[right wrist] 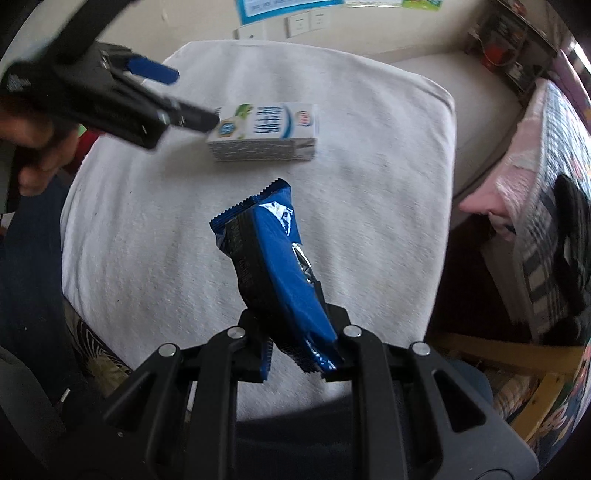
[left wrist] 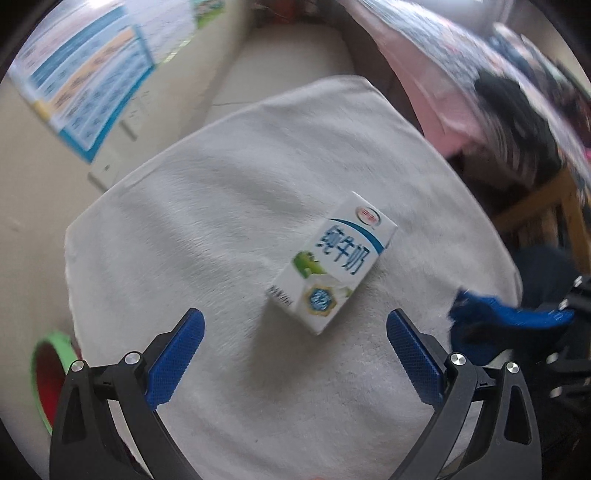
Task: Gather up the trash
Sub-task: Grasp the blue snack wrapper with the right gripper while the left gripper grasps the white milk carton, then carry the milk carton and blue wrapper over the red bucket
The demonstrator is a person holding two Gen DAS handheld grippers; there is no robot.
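Note:
A white milk carton with blue lettering lies flat on a white towel-covered surface. My left gripper hovers just short of it, wide open, nothing between its blue pads. In the right wrist view the same carton lies at the far side of the towel, with the left gripper beside its left end. My right gripper is shut on a blue snack wrapper, which sticks up from the jaws above the towel. The wrapper also shows at the right edge of the left wrist view.
A green-rimmed red bin sits low at the left, past the towel's edge. A wall with a blue poster and sockets stands behind. A bed with pink and patterned bedding and a wooden frame lies to the right.

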